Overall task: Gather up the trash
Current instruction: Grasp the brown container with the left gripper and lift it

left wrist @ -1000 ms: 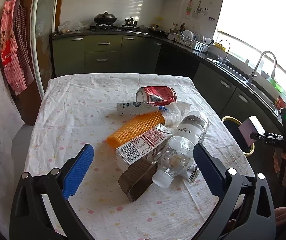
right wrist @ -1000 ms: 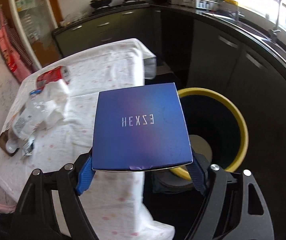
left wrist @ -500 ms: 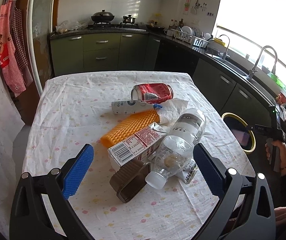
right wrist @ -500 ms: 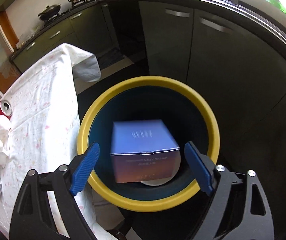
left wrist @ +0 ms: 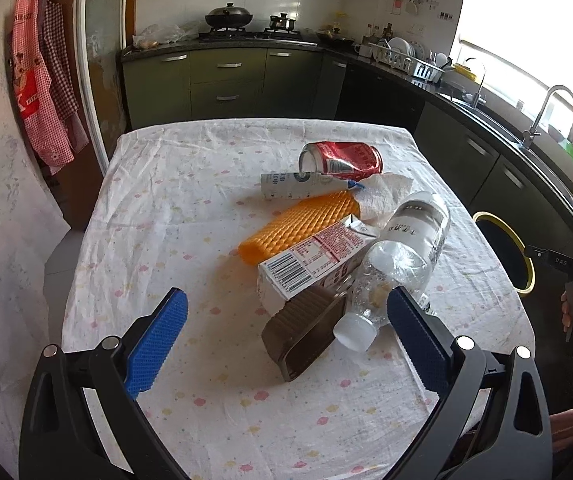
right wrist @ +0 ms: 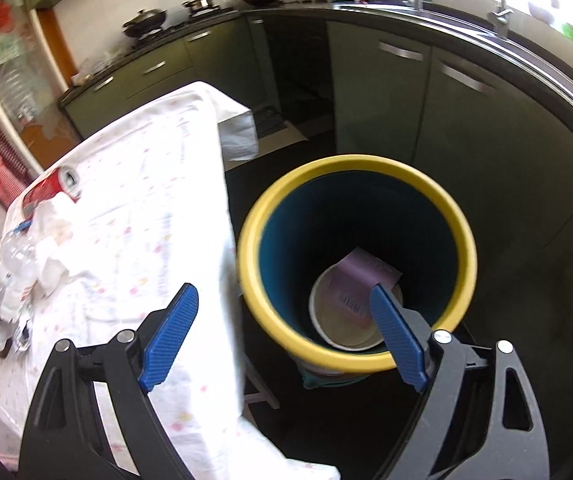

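Trash lies piled on the table: a red can [left wrist: 342, 157], a white tube [left wrist: 302, 186], an orange mesh sleeve [left wrist: 298, 226], a crumpled tissue [left wrist: 384, 198], a milk carton [left wrist: 314, 266], a clear plastic bottle [left wrist: 402, 256] and a brown ridged cup [left wrist: 304, 330]. My left gripper [left wrist: 284, 338] is open above the near part of the pile. My right gripper [right wrist: 286, 336] is open and empty over the yellow-rimmed bin [right wrist: 466, 248], which stands beside the table. A purple-blue box [right wrist: 356, 284] and a white bowl [right wrist: 334, 328] lie in the bin.
The table [left wrist: 174, 200] has a white flowered cloth; its edge [right wrist: 222, 208] hangs next to the bin. Dark green cabinets [right wrist: 446, 112] and a counter with a sink [left wrist: 542, 120] run behind the bin. Aprons [left wrist: 42, 80] hang on the left wall.
My right gripper swung from the table to above the bin, opened and let go of the blue box, which fell to the bin's bottom. My left gripper moved slightly nearer the pile.
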Action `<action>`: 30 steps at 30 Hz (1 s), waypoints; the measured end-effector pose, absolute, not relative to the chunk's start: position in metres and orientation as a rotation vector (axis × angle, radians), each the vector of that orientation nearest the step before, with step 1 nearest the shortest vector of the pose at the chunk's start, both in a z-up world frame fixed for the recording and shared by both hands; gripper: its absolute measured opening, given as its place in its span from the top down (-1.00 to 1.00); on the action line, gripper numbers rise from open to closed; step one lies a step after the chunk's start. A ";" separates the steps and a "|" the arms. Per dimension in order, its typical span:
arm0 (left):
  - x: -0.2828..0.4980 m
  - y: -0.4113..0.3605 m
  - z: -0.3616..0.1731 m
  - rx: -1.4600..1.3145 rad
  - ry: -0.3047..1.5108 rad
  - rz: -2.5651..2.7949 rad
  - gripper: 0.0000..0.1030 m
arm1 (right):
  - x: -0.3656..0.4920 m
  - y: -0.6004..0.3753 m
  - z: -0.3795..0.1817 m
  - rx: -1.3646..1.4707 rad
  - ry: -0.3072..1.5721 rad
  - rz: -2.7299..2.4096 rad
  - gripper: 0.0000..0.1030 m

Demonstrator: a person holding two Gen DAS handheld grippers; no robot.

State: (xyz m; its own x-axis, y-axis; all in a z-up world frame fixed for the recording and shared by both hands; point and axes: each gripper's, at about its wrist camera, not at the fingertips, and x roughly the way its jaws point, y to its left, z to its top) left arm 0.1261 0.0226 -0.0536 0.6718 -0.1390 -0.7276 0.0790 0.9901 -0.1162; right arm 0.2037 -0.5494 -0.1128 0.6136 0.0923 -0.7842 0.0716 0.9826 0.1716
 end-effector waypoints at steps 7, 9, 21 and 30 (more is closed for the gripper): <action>0.123 0.012 -0.075 0.006 0.852 -0.134 -0.91 | 0.202 -0.529 -0.108 0.164 0.909 0.045 -0.61; 0.124 0.014 -0.080 0.033 0.862 -0.122 -0.88 | 0.199 -0.526 -0.107 0.160 0.909 0.053 -0.61; 0.132 0.027 -0.122 -0.017 0.945 -0.036 0.01 | 0.201 -0.515 -0.112 0.150 0.924 0.088 -0.61; 0.130 0.037 -0.119 -0.061 0.908 -0.070 0.83 | 0.201 -0.510 -0.115 0.149 0.930 0.103 -0.61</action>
State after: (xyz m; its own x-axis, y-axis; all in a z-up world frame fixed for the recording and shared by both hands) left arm 0.1301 0.0373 -0.1185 0.6136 -0.0869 -0.7849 0.0351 0.9959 -0.0828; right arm 0.2012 -0.5101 -0.1146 0.5938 0.1523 -0.7901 -0.0239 0.9848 0.1719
